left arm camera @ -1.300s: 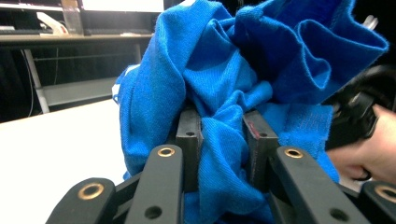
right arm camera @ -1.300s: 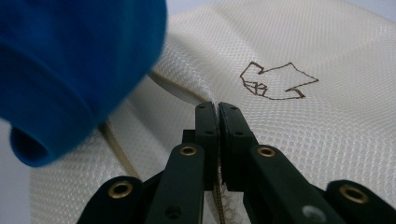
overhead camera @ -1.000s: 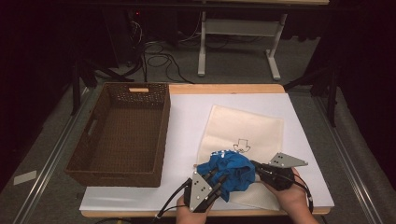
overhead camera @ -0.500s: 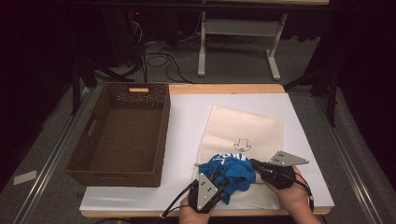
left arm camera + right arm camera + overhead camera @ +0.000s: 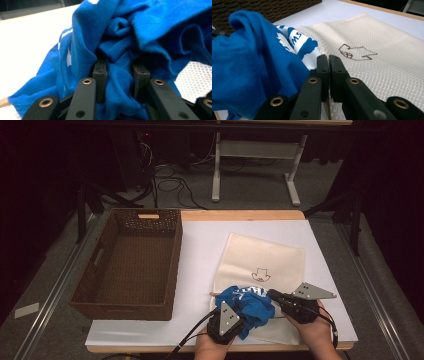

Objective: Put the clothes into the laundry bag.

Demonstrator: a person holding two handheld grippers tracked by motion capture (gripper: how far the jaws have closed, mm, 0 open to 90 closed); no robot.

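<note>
A: Where is the shirt (image 5: 248,304)?
B: Bunched at the counter's (image 5: 200,250) near edge, on the cream mesh bag (image 5: 265,265). The left tool (image 5: 119,75) has a fold of it wedged between its jaws; the right tool (image 5: 328,65) is clamped tight on the bag's edge.
A: And the surface?
B: White sheet over a wooden top, with a brown wicker basket (image 5: 131,257) at the left.
A: The room?
B: Dark; grey floor, cables (image 5: 172,182), a white frame (image 5: 255,160) behind.
</note>
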